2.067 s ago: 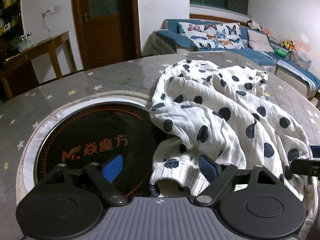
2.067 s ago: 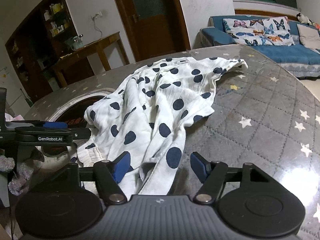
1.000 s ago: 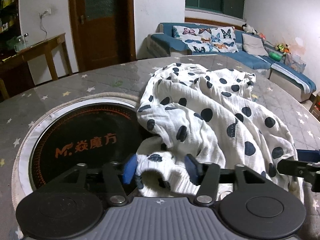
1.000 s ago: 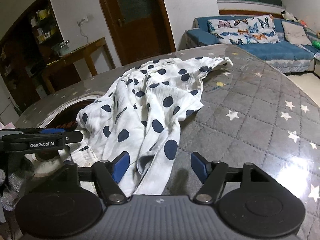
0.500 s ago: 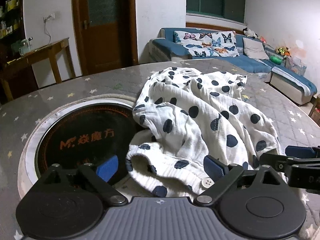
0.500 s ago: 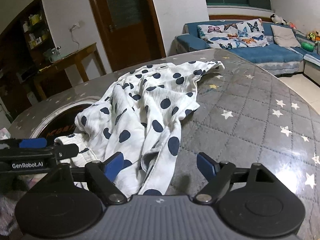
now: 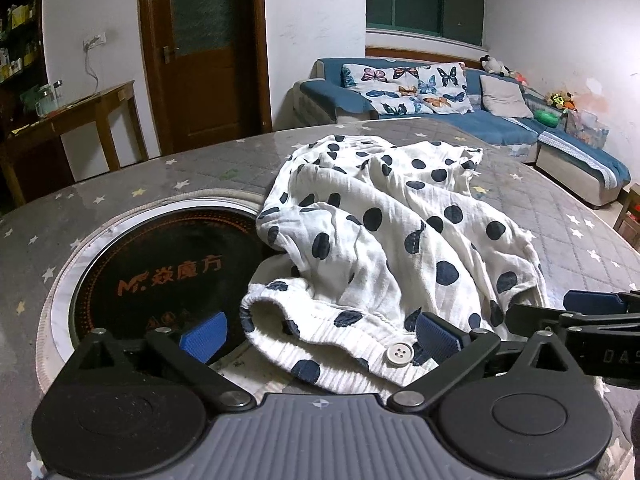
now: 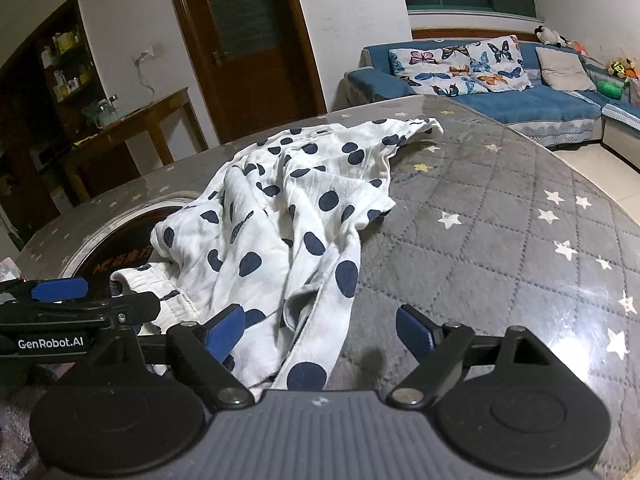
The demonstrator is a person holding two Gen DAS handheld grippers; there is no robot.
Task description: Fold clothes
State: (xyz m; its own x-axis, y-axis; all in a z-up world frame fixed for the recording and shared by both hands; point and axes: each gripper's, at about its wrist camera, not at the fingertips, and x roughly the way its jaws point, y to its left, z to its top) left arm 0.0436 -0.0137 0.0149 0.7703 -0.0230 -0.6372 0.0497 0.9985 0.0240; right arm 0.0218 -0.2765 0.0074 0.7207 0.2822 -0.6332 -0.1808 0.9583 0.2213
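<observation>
Between the 2 grippers, at the near edge of the round grey quilted worktop with star print [image 8: 500, 240], lies the crumpled white cotton garment with navy polka dots [image 7: 392, 232]. Its long axis runs away from both cameras, from a ribbed, buttoned band [image 7: 340, 344] at the near end to a loose hem at the far side, so each tool faces it end-on. Part of the cloth drapes over the rim of the black round inset plate with orange lettering [image 7: 160, 276] sunk into the worktop.

Seen from the left wrist, the left gripper [image 7: 320, 334] has its jaws spread wide and holds nothing; the ribbed band with its white button [image 7: 399, 353] sits directly between the blue pads, seemingly just beneath them. This gripper looks the nearer to a usable edge.

Seen from the right wrist, the right gripper [image 8: 320, 330] also has its jaws spread and empty. The garment's near right fold lies under its left pad, while its right pad hangs over bare worktop, so the cloth sits left of centre.

Folding has not begun; the garment needs spreading flat. A likely next move is for the left jaws to pinch the band, and for the right to shift left before gripping.
</observation>
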